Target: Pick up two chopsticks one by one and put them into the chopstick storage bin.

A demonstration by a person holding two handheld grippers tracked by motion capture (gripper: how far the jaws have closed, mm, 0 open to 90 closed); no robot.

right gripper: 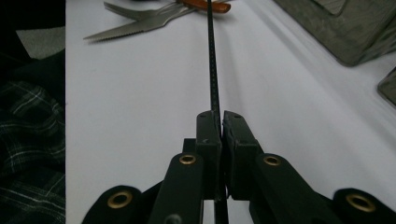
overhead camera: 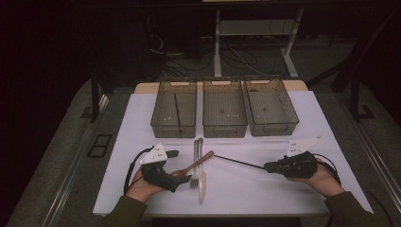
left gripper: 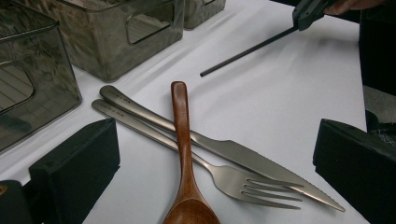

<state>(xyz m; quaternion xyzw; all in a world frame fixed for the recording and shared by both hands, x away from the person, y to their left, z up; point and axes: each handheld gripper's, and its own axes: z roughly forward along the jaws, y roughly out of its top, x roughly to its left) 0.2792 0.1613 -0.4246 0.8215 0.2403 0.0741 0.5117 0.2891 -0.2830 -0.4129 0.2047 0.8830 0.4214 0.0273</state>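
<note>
We are clamping the right tongs (right gripper: pixel 220 122) on a black chopstick (overhead camera: pixel 239 162) near the worktop's (overhead camera: pixel 302 118) front edge, holding it level for carrying, while our left tongs (overhead camera: pixel 182 166) are spreading wide around the wooden spoon (left gripper: pixel 185 154), ready to grip.

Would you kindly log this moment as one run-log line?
right gripper: shut on black chopstick | left gripper: open around wooden spoon | fork, knife: on table | bins: behind

Cutlery pile (overhead camera: pixel 199 165) blocks centre; bins (overhead camera: pixel 224 108) wall off back; right front sheet (overhead camera: pixel 283 189) free.
</note>
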